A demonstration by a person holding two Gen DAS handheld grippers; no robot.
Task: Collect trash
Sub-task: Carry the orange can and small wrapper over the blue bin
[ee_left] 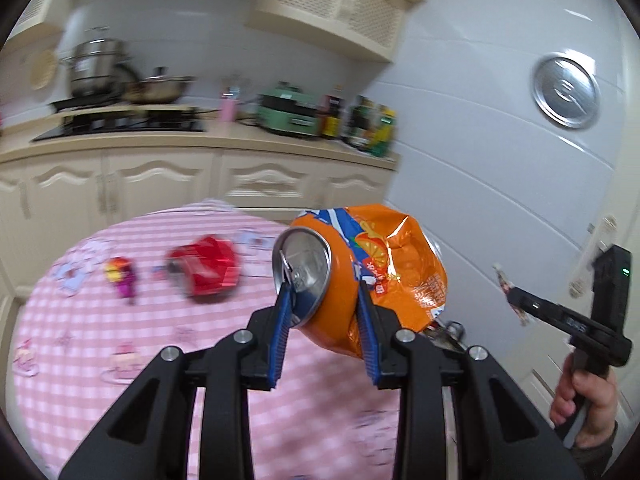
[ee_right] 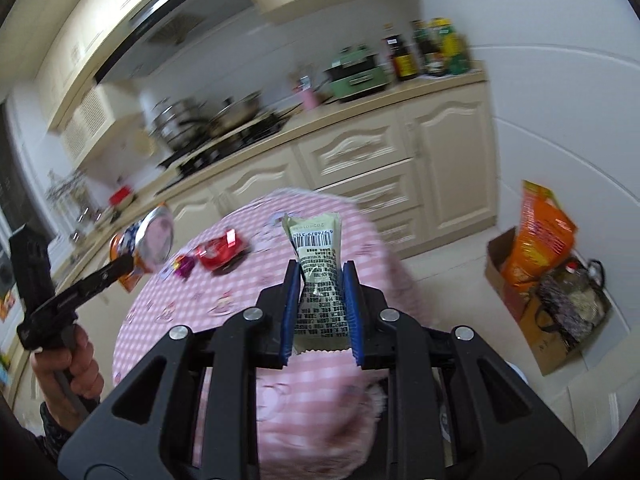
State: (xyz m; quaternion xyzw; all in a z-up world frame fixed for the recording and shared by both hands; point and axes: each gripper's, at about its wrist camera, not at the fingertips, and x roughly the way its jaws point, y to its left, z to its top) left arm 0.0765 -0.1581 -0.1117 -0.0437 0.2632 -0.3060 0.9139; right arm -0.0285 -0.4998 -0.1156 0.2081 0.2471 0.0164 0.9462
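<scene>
My left gripper (ee_left: 322,290) is shut on a crushed orange soda can (ee_left: 360,276) and holds it in the air above the round table with the pink checked cloth (ee_left: 100,360). The can also shows in the right wrist view (ee_right: 150,242). My right gripper (ee_right: 320,276) is shut on a greenish snack wrapper (ee_right: 318,276) with a barcode, held above the table's near side. A crushed red can (ee_left: 206,266) and a small bright candy wrapper (ee_left: 120,276) lie on the cloth; both show in the right wrist view, the can (ee_right: 220,252) beside the wrapper (ee_right: 184,266).
A cream kitchen counter (ee_left: 200,136) with a stove, pots, a green appliance and bottles runs behind the table. On the floor to the right stands a cardboard box (ee_right: 536,300) with an orange bag and a dark bag. A white door (ee_left: 500,184) is at the right.
</scene>
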